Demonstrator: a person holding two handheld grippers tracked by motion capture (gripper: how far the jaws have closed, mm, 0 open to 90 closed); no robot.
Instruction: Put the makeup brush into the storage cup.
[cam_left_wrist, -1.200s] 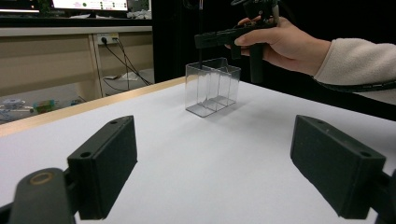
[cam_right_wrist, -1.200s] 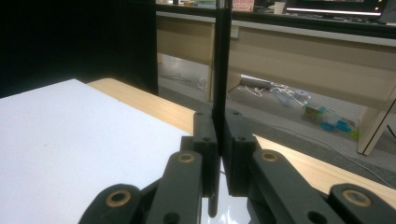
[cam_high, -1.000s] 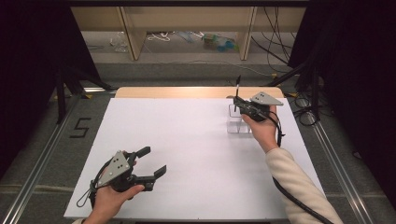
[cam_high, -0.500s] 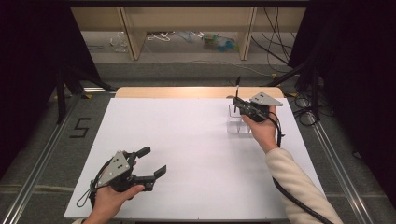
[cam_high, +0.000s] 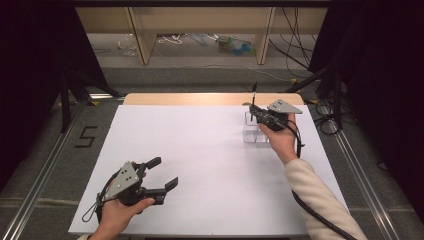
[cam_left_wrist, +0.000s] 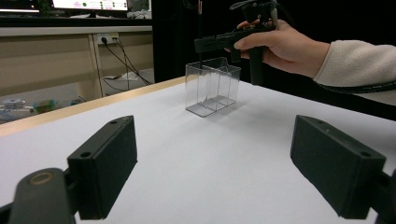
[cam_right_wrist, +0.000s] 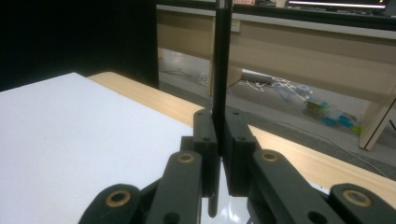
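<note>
From the high view, the right tool (cam_high: 256, 113) hangs over a clear plastic box (cam_high: 254, 131) at the far right of the white worktop (cam_high: 210, 165), with a thin black stick (cam_high: 254, 95) rising upright from its tip. The left tool (cam_high: 159, 174) sits near the worktop's near left corner, well apart from the box, its jaws spread and holding nothing.

The left gripper view shows those two jaws wide apart above bare worktop, and, farther off, that the clear box has an inner partition making compartments. The stick hangs straight down from the right tool above the box's far side; whether its tip is inside the box cannot be told.

The right gripper view gives the grip itself: the jaws pressed together on the stick, which stands vertical between them and extends a little below.
</note>
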